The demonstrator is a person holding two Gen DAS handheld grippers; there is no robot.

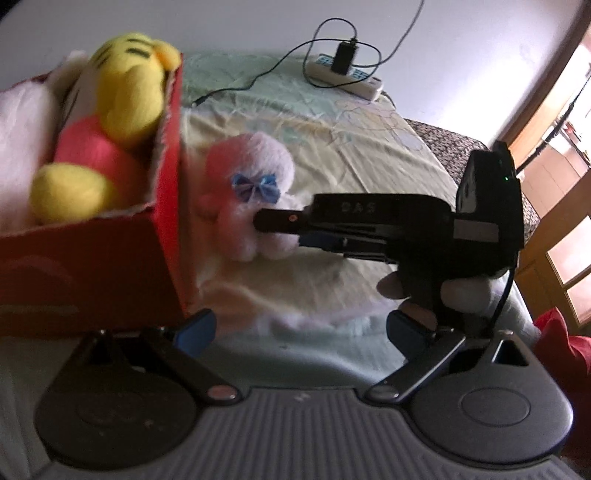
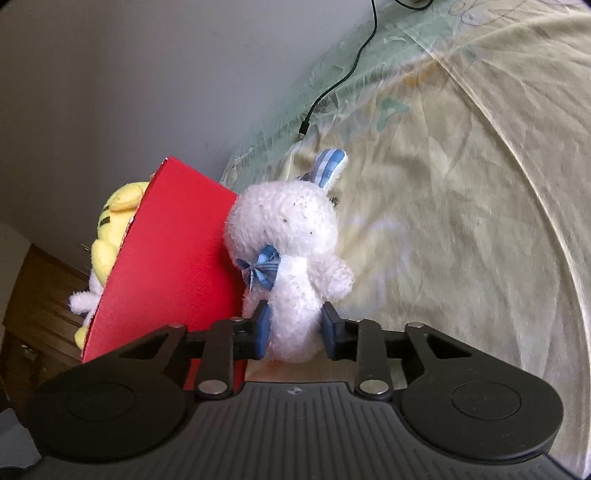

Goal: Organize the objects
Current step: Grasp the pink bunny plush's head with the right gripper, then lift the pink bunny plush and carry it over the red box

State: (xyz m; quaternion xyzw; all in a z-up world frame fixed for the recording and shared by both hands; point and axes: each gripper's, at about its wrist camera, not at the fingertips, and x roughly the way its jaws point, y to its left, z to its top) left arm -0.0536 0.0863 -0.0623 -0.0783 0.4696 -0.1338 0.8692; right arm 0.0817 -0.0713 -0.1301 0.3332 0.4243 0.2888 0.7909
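Looked like somebody's bedroom at home. Everything sat on a bed (image 1: 332,122) with a crinkly pale yellow-green printed sheet (image 2: 461,184), pushed up against a plain white wall (image 1: 240,26). A power strip (image 1: 347,74) with a charger and a cable (image 2: 343,77) lay right on the bed, wooden door (image 1: 554,147) off to the side, plush toys (image 1: 122,96) around.

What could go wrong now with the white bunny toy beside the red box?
1. The right gripper has the white bunny between its pads with a visible gap on one side, so it may slip or topple.
2. The bunny leans against the outside of the red box; lifting may nudge the box.
3. The box looks crowded already by the yellow plush.
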